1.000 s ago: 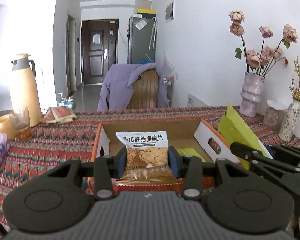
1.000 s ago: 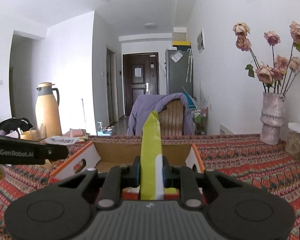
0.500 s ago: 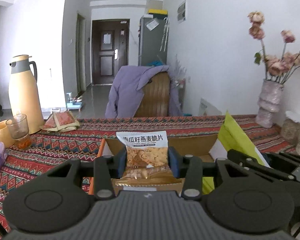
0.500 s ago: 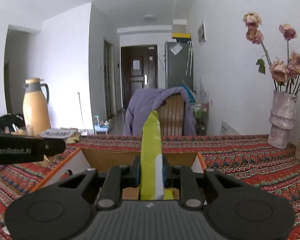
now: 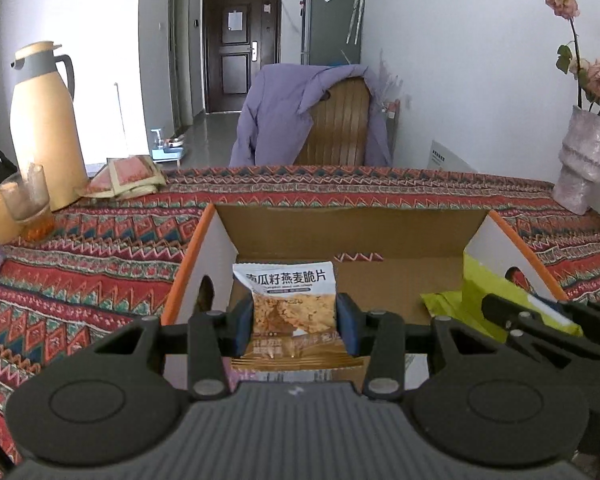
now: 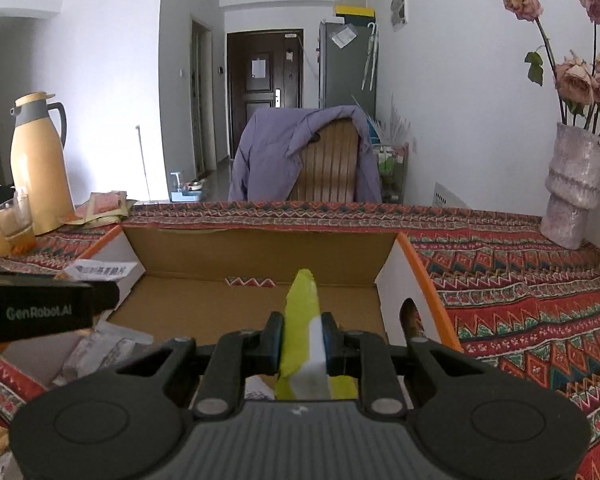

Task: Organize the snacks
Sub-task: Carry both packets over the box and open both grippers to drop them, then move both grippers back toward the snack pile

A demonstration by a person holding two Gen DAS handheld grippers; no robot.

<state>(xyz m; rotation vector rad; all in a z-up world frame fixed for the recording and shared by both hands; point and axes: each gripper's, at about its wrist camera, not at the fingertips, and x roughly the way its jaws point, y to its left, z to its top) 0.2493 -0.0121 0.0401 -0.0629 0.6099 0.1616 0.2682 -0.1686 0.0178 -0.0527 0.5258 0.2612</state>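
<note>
Left claw (image 5: pixel 295 322): blue pads clamped on both side edges of a snack packet (image 5: pixel 293 312), held upright over the open cardboard box (image 5: pixel 348 232). White header of the packet reads 南瓜籽燕麦脆片; the small line under it and the gold print on its lower band are too blurred to read.

Right claw (image 6: pixel 301 342): closed narrow on a yellow-green packet (image 6: pixel 300 332) seen edge-on, with a white panel on its right face. No print readable on it from either view. In the left wrist view the same packet shows as a green sheet at the box's right side, partly covered by the right claw's body.

Black bar entering the right wrist view from the left, which is the left claw's housing, carries "GenRobot.AI" in grey.

Box sits on a desk (image 6: pixel 520 280) under a red patterned cloth. Orange rims, white side flaps with a hand-hole each. Some pale wrapped packets (image 6: pixel 100 348) lie at its near left corner, mostly hidden by the bar; labels illegible.

Papers on the dark door (image 6: pixel 265 92) and grey fridge (image 6: pixel 348 60): writing too small. Thermos (image 6: pixel 40 164), glass, and vase (image 6: pixel 576 184) with dried roses stand on the desk; vase is cut off in the left wrist view.
</note>
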